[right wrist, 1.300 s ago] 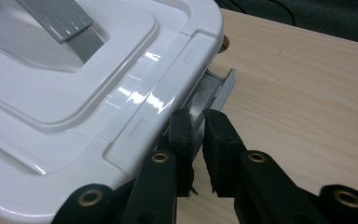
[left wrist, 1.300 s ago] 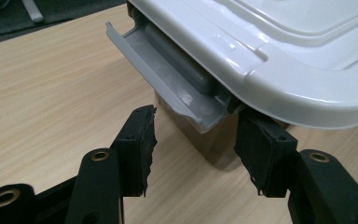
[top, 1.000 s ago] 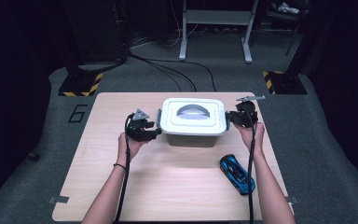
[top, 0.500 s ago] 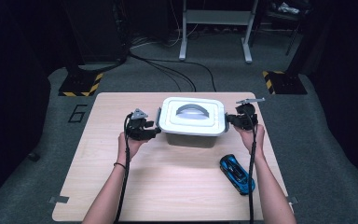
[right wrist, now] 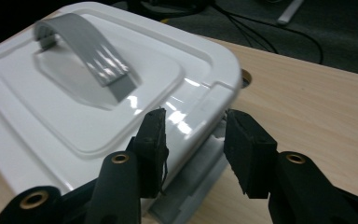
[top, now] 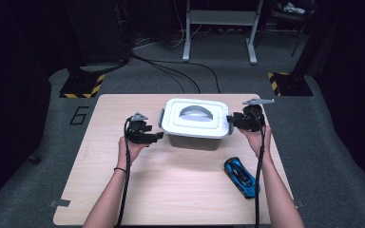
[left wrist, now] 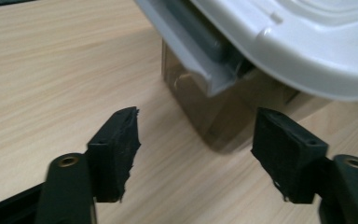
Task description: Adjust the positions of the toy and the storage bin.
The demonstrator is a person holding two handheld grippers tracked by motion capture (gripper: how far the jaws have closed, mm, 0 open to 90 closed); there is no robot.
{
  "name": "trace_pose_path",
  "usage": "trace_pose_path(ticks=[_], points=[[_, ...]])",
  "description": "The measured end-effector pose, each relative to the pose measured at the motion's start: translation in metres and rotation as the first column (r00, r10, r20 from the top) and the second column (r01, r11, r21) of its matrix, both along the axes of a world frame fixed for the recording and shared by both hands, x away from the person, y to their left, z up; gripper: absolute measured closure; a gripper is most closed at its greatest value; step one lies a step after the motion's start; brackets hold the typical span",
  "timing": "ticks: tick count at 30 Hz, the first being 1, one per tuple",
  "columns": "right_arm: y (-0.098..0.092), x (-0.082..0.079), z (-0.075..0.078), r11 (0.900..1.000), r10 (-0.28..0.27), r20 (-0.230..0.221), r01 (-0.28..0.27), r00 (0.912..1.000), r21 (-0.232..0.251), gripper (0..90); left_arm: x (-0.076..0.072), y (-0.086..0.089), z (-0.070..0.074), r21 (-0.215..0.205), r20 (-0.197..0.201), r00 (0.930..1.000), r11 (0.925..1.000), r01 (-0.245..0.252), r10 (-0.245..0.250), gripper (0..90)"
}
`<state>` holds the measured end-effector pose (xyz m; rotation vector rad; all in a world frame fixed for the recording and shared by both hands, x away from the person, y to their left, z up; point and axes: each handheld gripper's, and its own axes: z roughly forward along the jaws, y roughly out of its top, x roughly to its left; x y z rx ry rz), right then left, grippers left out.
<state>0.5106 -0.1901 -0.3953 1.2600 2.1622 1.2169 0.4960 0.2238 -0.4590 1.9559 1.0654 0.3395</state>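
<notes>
1. A white storage box point(top: 196, 124) with a grey handle point(top: 195, 112) on its lid stood on the wooden bench point(top: 100, 190), toward the far middle of the top.
2. The left claw point(top: 156, 136) sat just beside the box's left end, level with the grey latch point(top: 162, 118) there.
3. In the left gripper view its jaws stood apart, with only bench and the smoky lower wall of the box point(left wrist: 223, 112) between them; the pads touched nothing.
4. Those jaws had just been opening, and the latch point(left wrist: 191, 51) hung above and beyond them, tilted outward from the lid's edge.
5. The right claw point(top: 232, 119) was at the box's right end, close against the lid's rim.
6. In the right gripper view its jaws stood a little apart, astride the corner edge of the lid point(right wrist: 209, 100), with the right latch point(right wrist: 191, 196) below them; they had just been opening too, and I could not tell whether either pad touched the plastic.
7. A blue toy car point(top: 240, 176) lay on the bench in front of the box's right end, well apart from it and near the right forearm point(top: 278, 199).
8. The left hand point(top: 130, 148) held its gripper from the near side of the box.
</notes>
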Motion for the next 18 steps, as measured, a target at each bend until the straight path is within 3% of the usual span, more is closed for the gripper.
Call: trace_pose_path(ticks=[3,7,8,13,16,18], points=[[0.010,0.000,0.005,0.999,0.050,0.025,-0.050,0.9984,-0.008,51.8,-0.010,0.006,-0.005,0.017,0.019,0.9998,0.9998,-0.005,0.005,24.1],[0.030,0.005,0.008,0.992,0.115,0.014,-0.114,0.9933,-0.045,48.1,-0.024,0.015,-0.017,0.063,0.028,0.9996,0.9980,-0.009,0.008,19.6],[0.040,0.009,0.008,0.987,0.151,0.017,-0.150,0.9884,-0.062,48.3,-0.031,0.022,-0.025,0.078,0.020,0.9998,0.9969,-0.010,0.008,18.8],[0.054,0.016,0.008,0.979,0.189,0.024,-0.186,0.9818,-0.088,50.7,-0.046,0.037,-0.040,0.102,0.010,0.9999,0.9947,-0.008,0.007,18.4],[0.063,0.025,0.006,0.973,0.205,0.009,-0.202,0.9788,-0.112,51.9,-0.056,0.048,-0.048,0.092,0.018,0.9996,0.9955,-0.021,0.020,18.3],[0.067,0.032,0.004,0.968,0.214,-0.004,-0.213,0.9768,-0.130,59.1,-0.063,0.057,-0.053,0.098,0.029,0.9993,0.9948,-0.025,0.023,18.1]])
